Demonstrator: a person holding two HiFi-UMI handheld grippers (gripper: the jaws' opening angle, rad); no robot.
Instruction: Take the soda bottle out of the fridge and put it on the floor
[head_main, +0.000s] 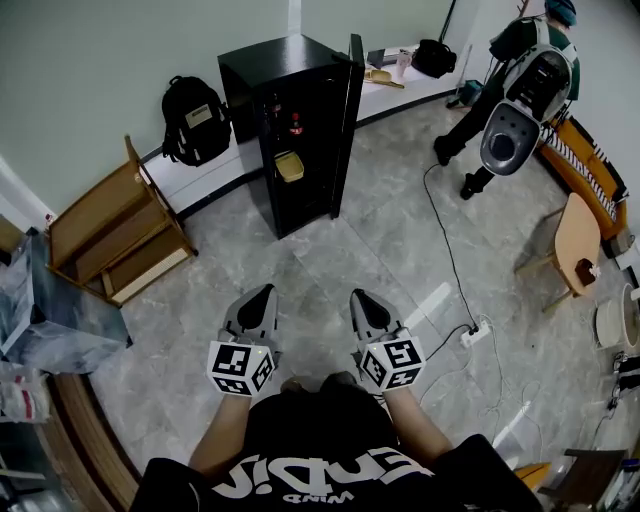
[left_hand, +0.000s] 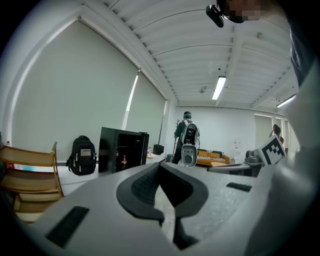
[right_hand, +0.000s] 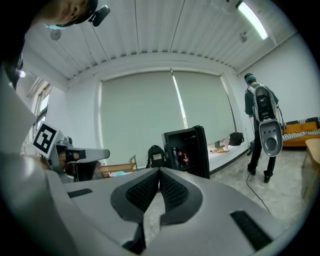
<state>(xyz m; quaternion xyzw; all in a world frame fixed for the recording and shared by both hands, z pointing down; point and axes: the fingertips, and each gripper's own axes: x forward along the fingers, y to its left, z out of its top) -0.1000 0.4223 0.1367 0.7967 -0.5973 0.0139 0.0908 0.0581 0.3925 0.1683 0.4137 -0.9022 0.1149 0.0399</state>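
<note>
Fridge (head_main: 283, 58) open, soda bottle (head_main: 296, 124) inside.
Left tool (head_main: 262, 293) and right tool (head_main: 362, 297) both clenched on nothing, side by side, cabinet well ahead of them.

Fridge (head_main: 300, 130) glossy black; floor (head_main: 330, 270) smooth grey marbled tile, faint sheen; shelf unit (head_main: 115, 235) bare pale wood; backpack (head_main: 195, 120) matt black cloth; left tool (head_main: 262, 292) and right tool (head_main: 358, 296) matt grey plastic, pads (right_hand: 142, 192) black, ribbed.

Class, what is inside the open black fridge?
Dark soda bottles with red labels stand above a yellow item. The fridge's shaded back and bottom cannot be made out.
</note>
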